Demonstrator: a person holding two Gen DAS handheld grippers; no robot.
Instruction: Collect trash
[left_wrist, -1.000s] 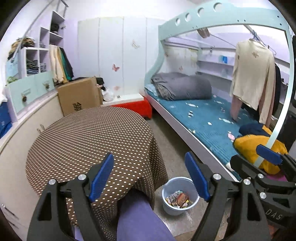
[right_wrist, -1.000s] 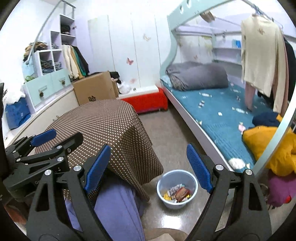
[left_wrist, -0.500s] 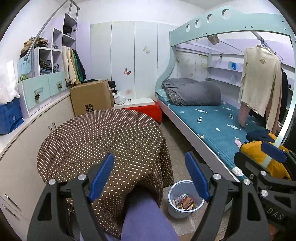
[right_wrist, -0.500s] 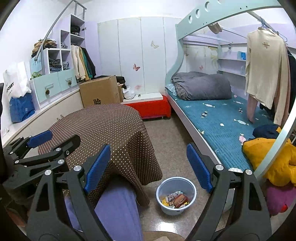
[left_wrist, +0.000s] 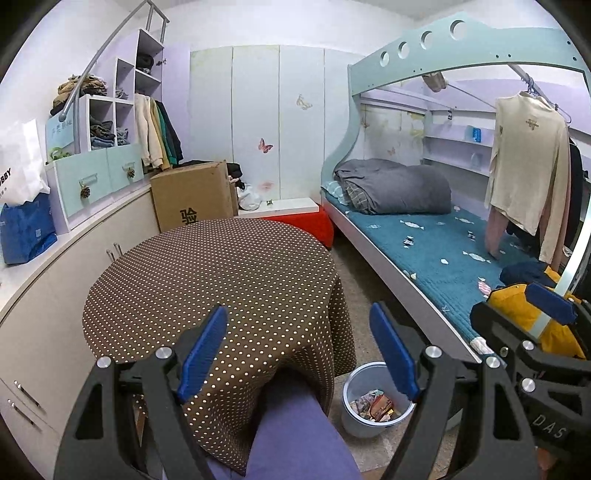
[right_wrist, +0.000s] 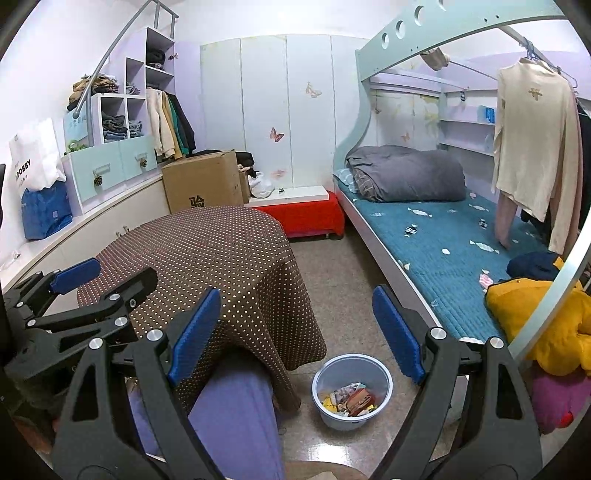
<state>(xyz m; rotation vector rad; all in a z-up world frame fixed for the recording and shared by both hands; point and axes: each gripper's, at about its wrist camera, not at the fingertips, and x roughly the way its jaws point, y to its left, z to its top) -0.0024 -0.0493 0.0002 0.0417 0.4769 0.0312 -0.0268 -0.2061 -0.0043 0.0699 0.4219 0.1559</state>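
Note:
My left gripper (left_wrist: 297, 350) is open and holds nothing, hovering over the near edge of a round table with a brown dotted cloth (left_wrist: 221, 277). My right gripper (right_wrist: 295, 332) is also open and holds nothing, above the floor beside that table (right_wrist: 207, 251). Each shows in the other's view: the right gripper (left_wrist: 517, 310) at the right, the left gripper (right_wrist: 122, 271) at the left. A pale blue bin (left_wrist: 351, 421) with wrappers inside stands on the floor below the right gripper; its rim (right_wrist: 351, 356) is in plain view. Several small wrappers (left_wrist: 408, 242) lie on the teal bed cover (right_wrist: 443, 258).
A person's purple-clad leg (right_wrist: 229, 417) fills the near foreground. A cardboard box (left_wrist: 192, 199) and a red bench (right_wrist: 303, 214) stand behind the table. Cabinets line the left wall. A yellow garment (right_wrist: 546, 321) lies on the bed; a cream sweater (left_wrist: 528, 173) hangs above.
Both views have rolled level and tipped up a little, so the bin sits lower in frame. Jaw widths are unchanged and nothing was picked up.

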